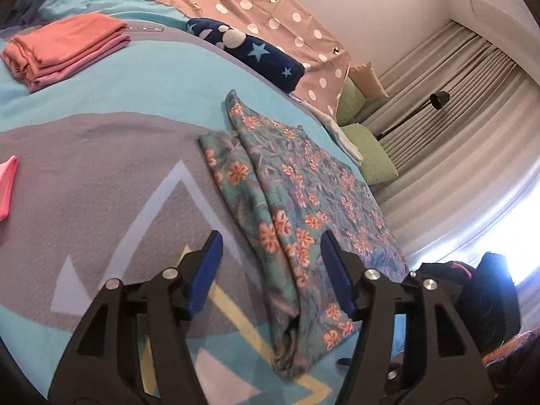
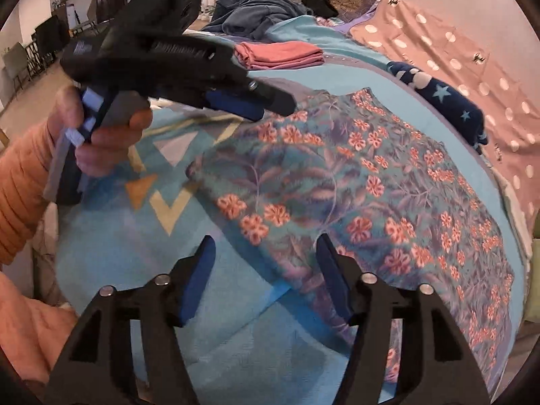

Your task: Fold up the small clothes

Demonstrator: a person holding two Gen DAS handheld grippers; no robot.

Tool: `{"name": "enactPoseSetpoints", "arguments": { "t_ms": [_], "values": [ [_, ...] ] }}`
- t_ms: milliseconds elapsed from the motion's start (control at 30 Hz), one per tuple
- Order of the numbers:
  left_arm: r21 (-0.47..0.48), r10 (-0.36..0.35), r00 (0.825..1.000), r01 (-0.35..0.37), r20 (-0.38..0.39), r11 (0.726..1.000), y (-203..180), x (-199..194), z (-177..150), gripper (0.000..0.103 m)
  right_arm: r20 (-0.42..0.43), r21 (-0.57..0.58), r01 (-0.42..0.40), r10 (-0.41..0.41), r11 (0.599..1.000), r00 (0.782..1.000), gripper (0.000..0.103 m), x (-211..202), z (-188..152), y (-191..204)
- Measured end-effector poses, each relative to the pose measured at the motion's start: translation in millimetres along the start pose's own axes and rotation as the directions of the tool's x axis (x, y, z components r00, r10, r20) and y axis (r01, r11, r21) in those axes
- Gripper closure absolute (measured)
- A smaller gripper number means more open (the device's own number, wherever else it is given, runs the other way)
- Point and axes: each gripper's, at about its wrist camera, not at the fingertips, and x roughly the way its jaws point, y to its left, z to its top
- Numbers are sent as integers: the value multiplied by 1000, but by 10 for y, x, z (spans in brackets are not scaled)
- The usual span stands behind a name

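Bedding fills the left wrist view: a teal and grey blanket (image 1: 101, 175) with a floral garment (image 1: 297, 195) lying half-doubled along its length, one side lapped over. Beyond it sit a folded pink stack (image 1: 67, 47) and a folded navy star-print piece (image 1: 249, 50), judged finished. The left gripper (image 1: 270, 276) hangs over the garment's near end, jaws apart, empty. No containers appear.

Right wrist view: the right gripper (image 2: 266, 276) is likewise spread wide at the garment's near edge. An unfolded dark pile (image 2: 263, 6) waits beyond, so work remains.
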Motion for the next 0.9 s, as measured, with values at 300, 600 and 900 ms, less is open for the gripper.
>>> {"name": "enactPoseSetpoints", "arguments": {
  "t_ms": [300, 600, 900],
  "values": [
    [27, 25, 1000, -25, -8, 999, -52, 126, -17, 41, -8, 313, -59, 65, 948, 998, 37, -141, -679, -791],
    [86, 80, 996, -83, 43, 993, -312, -203, -243, 43, 79, 577, -60, 17, 815, 997, 37, -882, -1380, -1526],
    [19, 181, 983, -180, -13, 983, -284, -396, -731, 74, -15, 886, 90, -166, 454, 986, 43, -1334, -2700, -2287]
  ]
}}
